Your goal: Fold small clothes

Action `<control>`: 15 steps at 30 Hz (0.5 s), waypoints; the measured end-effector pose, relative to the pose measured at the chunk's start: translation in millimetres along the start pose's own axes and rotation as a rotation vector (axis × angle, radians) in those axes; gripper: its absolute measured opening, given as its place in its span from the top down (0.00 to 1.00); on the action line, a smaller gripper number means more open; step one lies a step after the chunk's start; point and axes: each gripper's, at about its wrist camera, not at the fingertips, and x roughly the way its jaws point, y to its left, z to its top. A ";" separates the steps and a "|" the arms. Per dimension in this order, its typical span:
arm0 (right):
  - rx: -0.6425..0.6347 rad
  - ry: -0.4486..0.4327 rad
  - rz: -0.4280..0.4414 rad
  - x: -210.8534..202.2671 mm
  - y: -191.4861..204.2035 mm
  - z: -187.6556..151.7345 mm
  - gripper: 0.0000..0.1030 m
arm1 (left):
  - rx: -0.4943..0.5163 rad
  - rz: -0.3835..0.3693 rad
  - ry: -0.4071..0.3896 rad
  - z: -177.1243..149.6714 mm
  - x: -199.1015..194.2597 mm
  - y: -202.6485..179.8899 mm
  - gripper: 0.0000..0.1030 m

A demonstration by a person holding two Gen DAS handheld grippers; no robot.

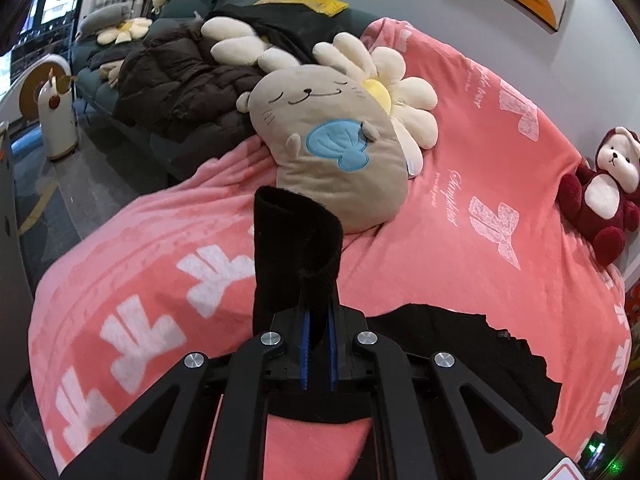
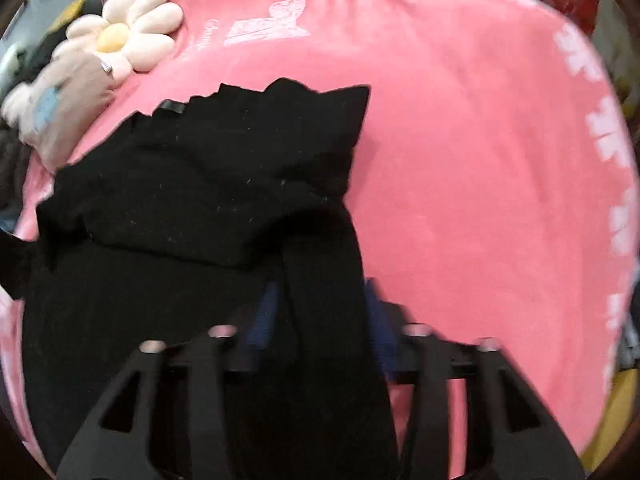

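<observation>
A black garment lies partly folded on the pink blanket. In the left wrist view my left gripper is shut on a black sleeve end, which stands up above the blanket; the rest of the garment lies to the right. In the right wrist view, which is blurred, my right gripper has its blue pads apart, with a strip of the black garment running between them. The jaws look open around the cloth.
A beige otter cushion and a cream flower cushion lie at the far side of the blanket. A red bear plush sits at the right. A dark jacket lies on the sofa beyond. Floor lies to the left.
</observation>
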 end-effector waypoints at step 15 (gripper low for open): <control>0.114 -0.023 0.001 21.1 -29.4 29.6 0.91 | 0.002 0.056 0.012 -5.6 7.4 4.1 0.95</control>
